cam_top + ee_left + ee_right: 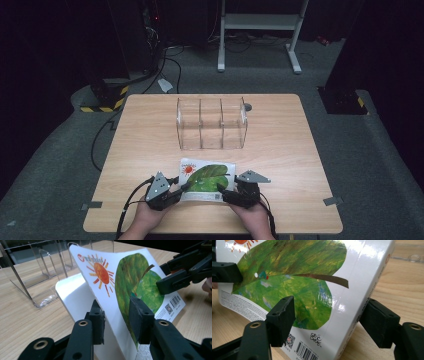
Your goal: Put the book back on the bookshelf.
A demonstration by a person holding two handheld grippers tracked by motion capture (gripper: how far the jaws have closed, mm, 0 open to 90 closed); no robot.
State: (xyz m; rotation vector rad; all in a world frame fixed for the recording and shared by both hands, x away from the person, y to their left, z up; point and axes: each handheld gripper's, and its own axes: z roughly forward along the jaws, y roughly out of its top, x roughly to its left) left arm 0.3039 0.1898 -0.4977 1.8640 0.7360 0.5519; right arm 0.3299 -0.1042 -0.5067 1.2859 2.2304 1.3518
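A picture book (207, 177) with a green leaf and an orange sun on its white cover lies at the table's near edge. My left gripper (117, 320) is open, one jaw under and one over the front cover (130, 272). The cover is bent up off the white page beneath. My right gripper (327, 320) is open too, and its jaws straddle the book's spine edge (367, 277). One jaw rests on the cover and the other sits beside the spine. In the high view the left gripper (181, 187) and right gripper (223, 189) flank the book's near corners.
A clear plastic organizer (212, 125) with three upright compartments stands in the middle of the wooden table (150, 130), just beyond the book. It also appears close by in the left gripper view (37, 277). A small grey disc (247, 106) lies behind it.
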